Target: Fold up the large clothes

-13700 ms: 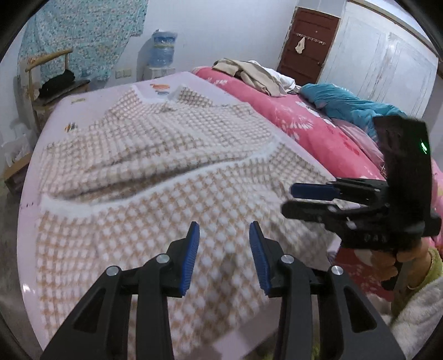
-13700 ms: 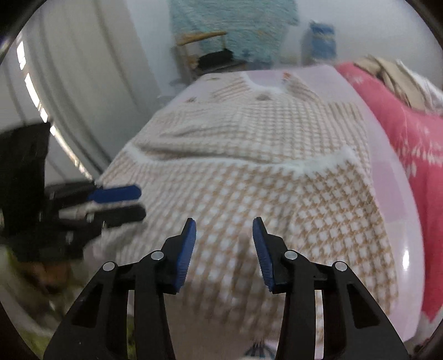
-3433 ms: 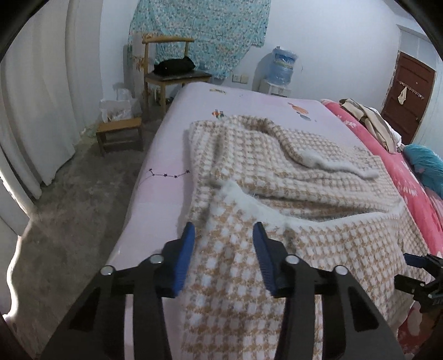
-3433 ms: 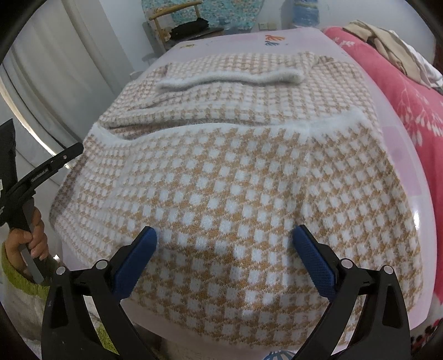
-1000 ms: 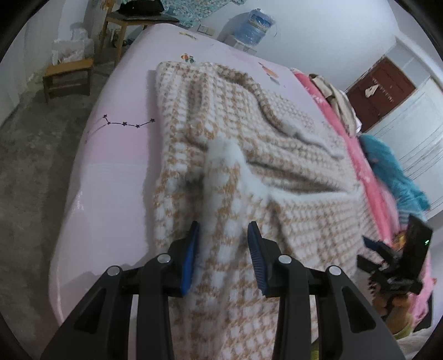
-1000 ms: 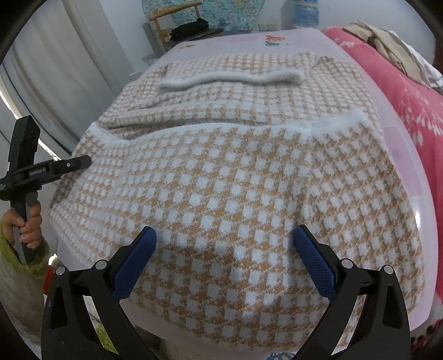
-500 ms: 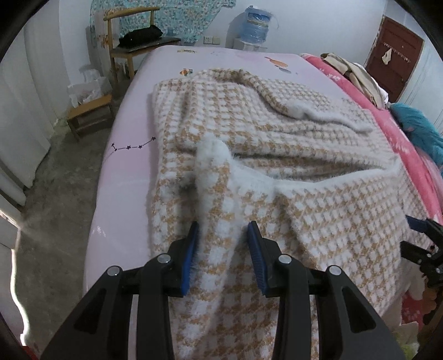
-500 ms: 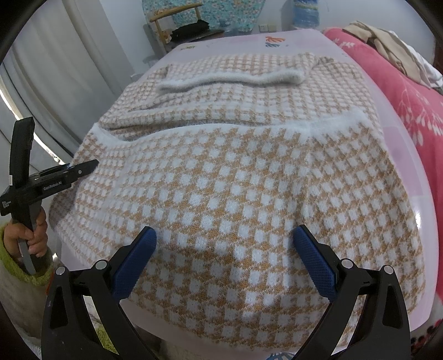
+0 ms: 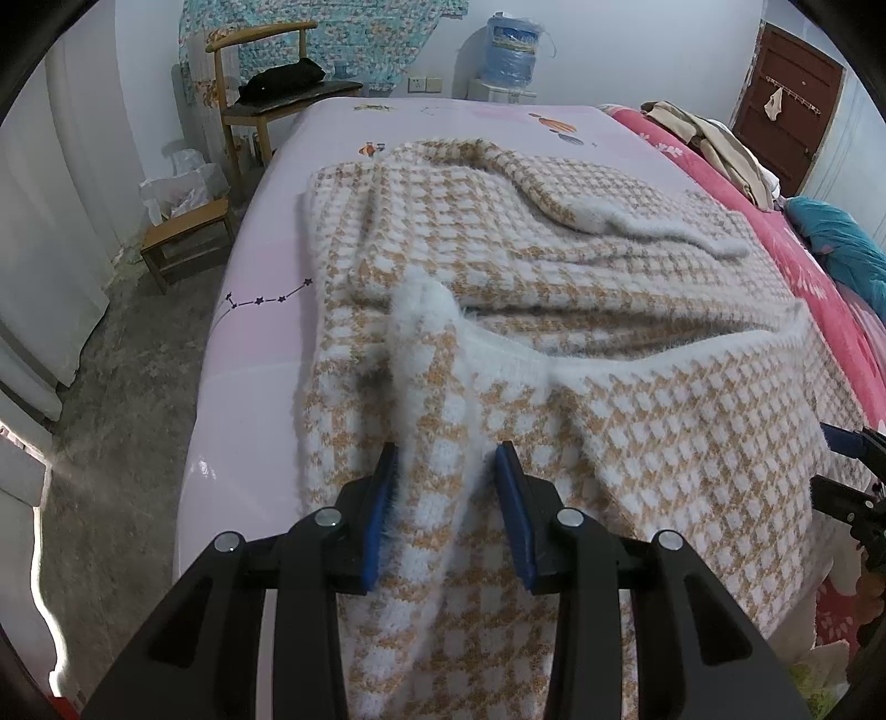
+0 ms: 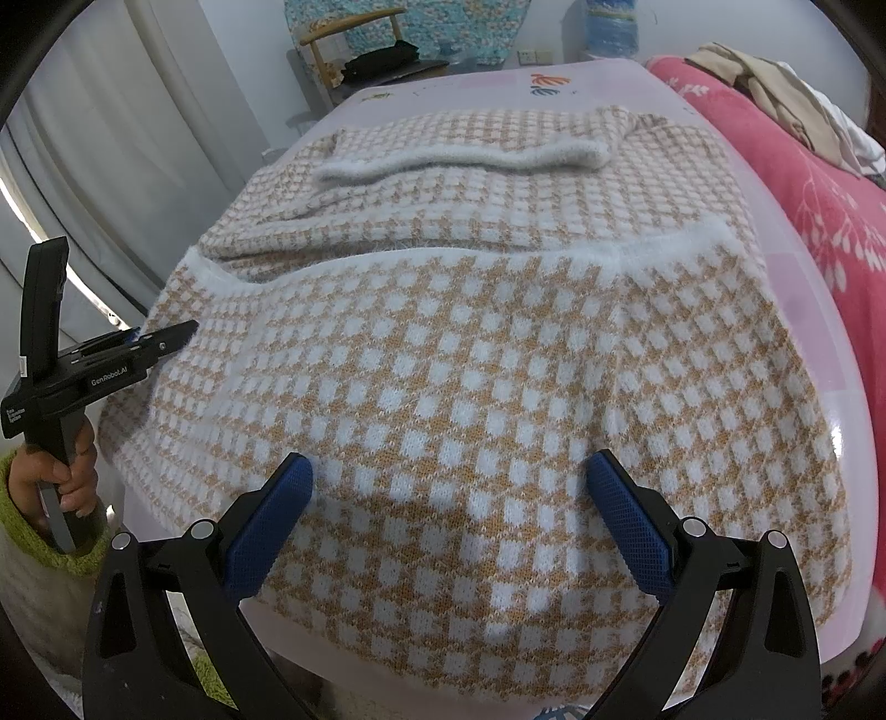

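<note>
A large tan-and-white checked knit garment point(image 9: 554, 266) lies spread on the pink bed, partly folded, with a fluffy white hem band point(image 10: 465, 160) across its far part. My left gripper point(image 9: 446, 487) is shut on a raised ridge of the garment's left edge, the fabric bunched between its blue pads. It also shows in the right wrist view point(image 10: 166, 338) at the garment's left side. My right gripper point(image 10: 451, 493) is wide open, hovering over the garment's near hem point(image 10: 443, 609), touching nothing.
The lavender bed sheet point(image 9: 260, 266) shows left of the garment. A pink quilt point(image 10: 819, 183) with piled clothes lies to the right. A wooden chair point(image 9: 266, 94), a low stool point(image 9: 183, 238) and a water bottle point(image 9: 512, 50) stand beyond the bed.
My left gripper has kept hold of the garment's edge and swung to face along the bed, lifting the fabric ridge a little. My right gripper has stayed open in place.
</note>
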Motion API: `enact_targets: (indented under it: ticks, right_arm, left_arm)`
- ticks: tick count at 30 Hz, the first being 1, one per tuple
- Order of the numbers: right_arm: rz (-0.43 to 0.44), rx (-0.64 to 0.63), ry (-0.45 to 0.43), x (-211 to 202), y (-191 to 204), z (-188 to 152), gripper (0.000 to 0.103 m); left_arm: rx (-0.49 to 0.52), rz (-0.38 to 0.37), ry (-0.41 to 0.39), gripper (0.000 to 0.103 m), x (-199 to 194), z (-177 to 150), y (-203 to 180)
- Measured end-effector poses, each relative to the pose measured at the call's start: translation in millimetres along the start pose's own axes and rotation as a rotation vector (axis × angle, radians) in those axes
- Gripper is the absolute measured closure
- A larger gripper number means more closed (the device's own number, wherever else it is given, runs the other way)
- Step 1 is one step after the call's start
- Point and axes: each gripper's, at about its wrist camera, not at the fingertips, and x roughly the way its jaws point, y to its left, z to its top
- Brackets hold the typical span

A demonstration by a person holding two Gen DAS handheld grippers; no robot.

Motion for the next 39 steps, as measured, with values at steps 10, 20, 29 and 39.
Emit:
enact_targets:
  ticks: [10, 20, 29, 39]
  right_arm:
    - [0.001, 0.000, -0.001, 0, -1, -1, 0.008]
    - [0.001, 0.000, -0.002, -1, 0, -2, 0.008]
    - [0.036, 0.020, -0.021, -12, -7, -2, 0.008]
    - [-0.019, 0.100, -0.166, -69, -98, 21, 0.013]
  left_arm:
    - [0.001, 0.007, 0.000, 0.068, 1, 1, 0]
    - [0.007, 0.030, -0.002, 0.068, 1, 0, -5]
    - [0.016, 0.048, -0.005, 0.068, 1, 0, -7]
    - [0.078, 0.120, 0.002, 0.068, 2, 1, -19]
